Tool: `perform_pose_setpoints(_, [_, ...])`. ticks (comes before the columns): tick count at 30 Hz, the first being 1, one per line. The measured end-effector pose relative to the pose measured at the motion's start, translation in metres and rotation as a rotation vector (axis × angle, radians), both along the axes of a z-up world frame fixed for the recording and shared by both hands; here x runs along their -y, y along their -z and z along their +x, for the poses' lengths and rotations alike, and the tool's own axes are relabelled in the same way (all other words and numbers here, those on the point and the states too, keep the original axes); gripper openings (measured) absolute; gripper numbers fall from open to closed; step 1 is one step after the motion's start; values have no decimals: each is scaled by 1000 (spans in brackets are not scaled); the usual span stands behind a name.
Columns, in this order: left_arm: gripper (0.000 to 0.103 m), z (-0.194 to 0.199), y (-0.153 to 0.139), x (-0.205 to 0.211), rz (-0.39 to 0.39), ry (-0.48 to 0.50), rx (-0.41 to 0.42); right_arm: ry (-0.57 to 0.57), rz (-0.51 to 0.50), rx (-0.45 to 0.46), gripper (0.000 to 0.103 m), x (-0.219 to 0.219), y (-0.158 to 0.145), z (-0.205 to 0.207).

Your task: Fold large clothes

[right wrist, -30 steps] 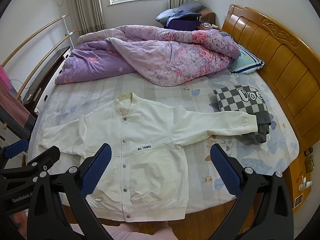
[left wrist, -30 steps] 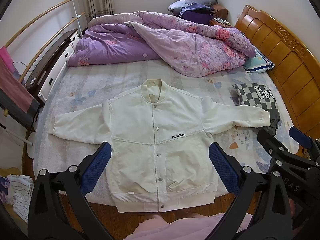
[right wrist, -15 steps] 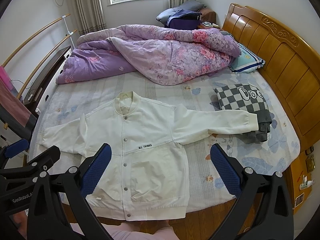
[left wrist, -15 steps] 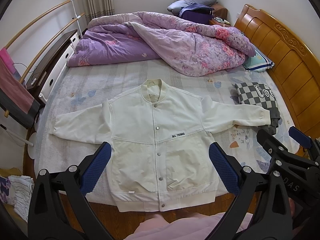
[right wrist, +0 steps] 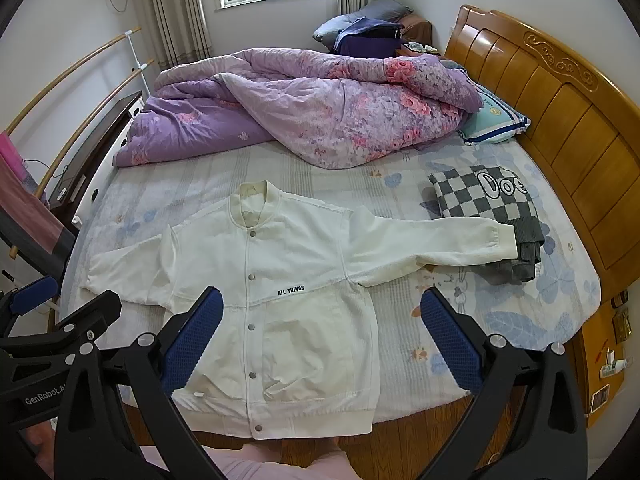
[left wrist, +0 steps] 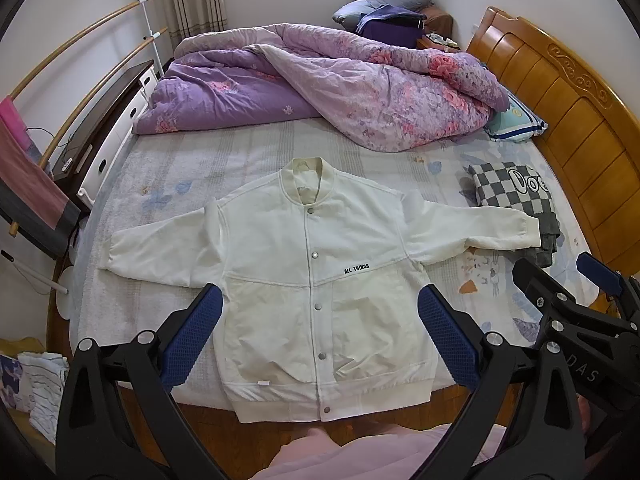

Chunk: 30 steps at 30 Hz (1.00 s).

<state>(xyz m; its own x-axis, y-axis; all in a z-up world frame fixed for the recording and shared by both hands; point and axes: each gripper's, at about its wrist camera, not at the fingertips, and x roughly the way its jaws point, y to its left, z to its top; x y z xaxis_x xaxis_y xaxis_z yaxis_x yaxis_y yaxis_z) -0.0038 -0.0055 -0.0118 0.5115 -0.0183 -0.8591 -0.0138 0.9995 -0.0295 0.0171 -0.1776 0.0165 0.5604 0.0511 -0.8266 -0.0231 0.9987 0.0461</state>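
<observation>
From the left wrist camera: the left gripper hangs above the near edge of the bed, its blue-padded fingers spread wide with nothing between them. Below lies the white jacket, front up and snapped shut, collar pointing to the far edge, hem band drooping just over the near edge. Both sleeves are stretched out sideways. One cuff rests on the checkered folded garment by the headboard. A purple floral quilt is heaped along the far edge. At the frame's right side the right gripper pokes in, and from here I can't tell its spread. A pink sleeve shows at the bottom.

Over to the right wrist camera: the right gripper floats over the jacket's lower half, fingers wide apart and empty. The jacket sits toward the bed's near edge, its sleeve reaching to the checkered garment beside the headboard. The quilt fills the far edge. The left gripper edges in at the frame's left side.
</observation>
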Motion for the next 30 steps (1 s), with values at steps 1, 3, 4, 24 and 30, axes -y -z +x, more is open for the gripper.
perform_pose_setpoints(1, [98, 0, 0, 0, -1, 0, 0, -1, 0, 0, 95, -1, 1, -1])
perform_pose_setpoints(3, [98, 0, 0, 1, 1, -1, 0, -1, 1, -1, 95, -1, 2, -1])
perform_pose_setpoints(4, [98, 0, 0, 1, 2, -2, 1, -1, 1, -1, 95, -1, 2, -1])
perform_pose_setpoints(24, [98, -12, 4, -3, -23, -2, 3, -24, -2, -38, 95, -9, 4, -13])
perform_pose_setpoints(30, [98, -17, 6, -4, -24, -5, -2, -25, 7, -45, 95, -3, 2, -8])
